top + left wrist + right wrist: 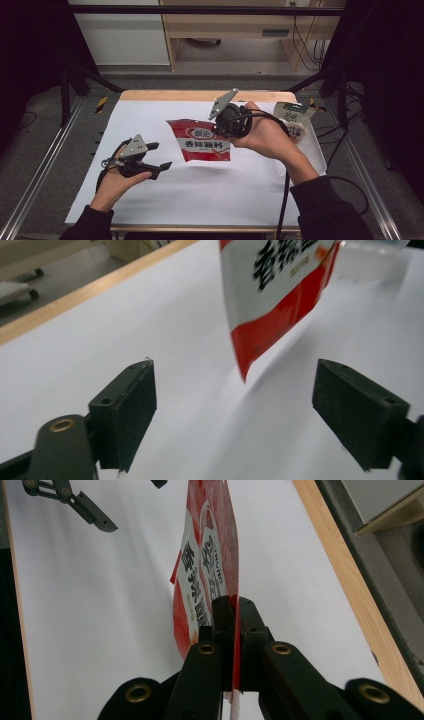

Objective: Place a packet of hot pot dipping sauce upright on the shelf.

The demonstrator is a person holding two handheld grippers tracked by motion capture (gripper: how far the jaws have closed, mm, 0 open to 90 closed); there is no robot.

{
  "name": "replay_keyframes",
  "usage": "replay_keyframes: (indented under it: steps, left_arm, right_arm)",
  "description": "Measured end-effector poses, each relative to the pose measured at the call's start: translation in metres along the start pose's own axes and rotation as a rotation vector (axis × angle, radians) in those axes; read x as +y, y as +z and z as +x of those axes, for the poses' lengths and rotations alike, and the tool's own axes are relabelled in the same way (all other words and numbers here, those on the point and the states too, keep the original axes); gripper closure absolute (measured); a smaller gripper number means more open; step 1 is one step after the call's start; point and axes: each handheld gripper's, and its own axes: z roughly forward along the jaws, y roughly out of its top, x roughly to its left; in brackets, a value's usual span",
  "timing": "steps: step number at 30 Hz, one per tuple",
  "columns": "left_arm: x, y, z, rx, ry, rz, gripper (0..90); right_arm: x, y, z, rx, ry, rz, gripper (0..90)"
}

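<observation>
**Red pouch pinched aloft, second gripper waiting**

Closest to the lens in the right gripper view: right gripper [234,630], jaws clamped tight on the thin edge of the red seasoning pouch [207,575], pouch running away edge-on. From the high view, same pouch [202,142] held clear of the white-covered surface [210,200], printed face toward the person, shadow cast on the sheet beneath. Grip sits at the upper right corner, so the pouch hangs skewed, lower corner drooping.

Left gripper [156,156] low over the near-left of the surface, jaws spread wide, nothing between them. Left gripper view: pouch's lower red corner [265,335] hanging above and between the two black pads, not touching either.

Second packet, green and white [295,120], at the far right of the surface behind the right hand; untouched.

Judged step: handover or two-point hold of the pouch. To do it well:
- raise left gripper until the drooping corner sits well inside the pads, not at the tips;
- close on flat film, avoiding the bulging fill;
- keep the right clamp firm until the left has bitten;
- avoid pulling apart hard, seam may tear.
</observation>
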Motion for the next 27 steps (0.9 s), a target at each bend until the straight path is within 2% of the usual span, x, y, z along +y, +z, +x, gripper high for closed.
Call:
replay_keyframes:
  steps: [8, 15, 19, 27]
  left_arm:
    - [-0.014, 0.008, 0.001, 0.024, -0.021, 0.04, 9.7]
    - [-0.019, 0.011, 0.002, 0.039, -0.034, 0.037, 8.0]
    - [-0.021, 0.01, 0.003, 0.073, -0.039, 0.024, 7.5]
    - [-0.027, 0.006, 0.009, 0.094, -0.064, 0.018, 7.1]
  right_arm:
    - [-0.012, -0.01, -0.009, -0.003, 0.021, -0.005, 90.0]
    - [-0.021, -0.019, -0.013, -0.019, 0.042, -0.004, 90.0]
    - [-0.027, -0.023, -0.016, -0.018, 0.048, -0.001, 90.0]
    - [-0.041, -0.039, -0.022, -0.037, 0.071, -0.002, 89.9]
